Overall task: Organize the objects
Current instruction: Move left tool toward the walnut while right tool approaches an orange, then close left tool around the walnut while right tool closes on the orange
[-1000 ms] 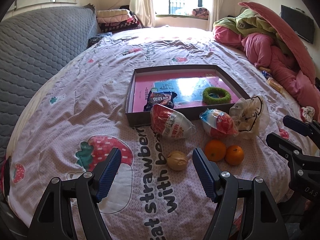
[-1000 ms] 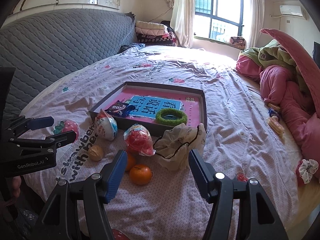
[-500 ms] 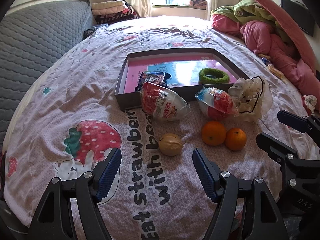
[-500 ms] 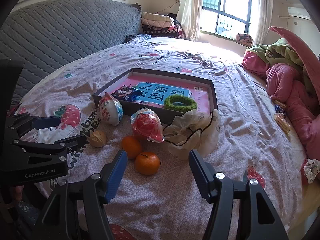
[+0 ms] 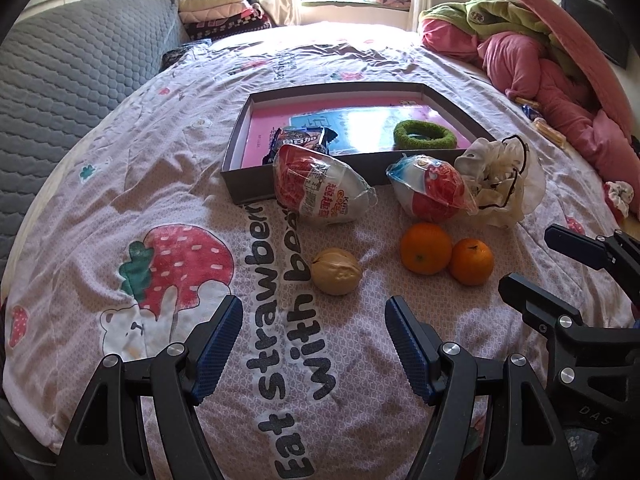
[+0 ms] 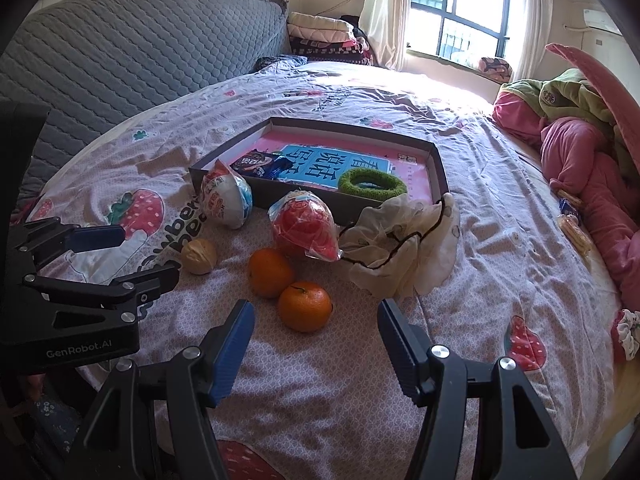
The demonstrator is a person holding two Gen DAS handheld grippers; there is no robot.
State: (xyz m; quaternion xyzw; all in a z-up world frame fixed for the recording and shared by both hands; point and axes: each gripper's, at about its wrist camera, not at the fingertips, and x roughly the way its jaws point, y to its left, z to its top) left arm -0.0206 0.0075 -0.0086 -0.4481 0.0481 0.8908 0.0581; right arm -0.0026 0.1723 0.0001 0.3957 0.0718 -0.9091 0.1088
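Orange fruit [image 6: 305, 307] and walnut [image 5: 336, 271] near bed's [image 5: 120, 184] front edge; left gripper [image 5: 314, 348] and right gripper [image 6: 316, 346] both gaping wide, holding nothing.

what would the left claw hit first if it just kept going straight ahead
Most likely the walnut: it lies on the bedspread just ahead of the open left claw, roughly centred between its fingers. Depth is hard to judge; if the claw passes above it, the white-and-red egg toy comes next.
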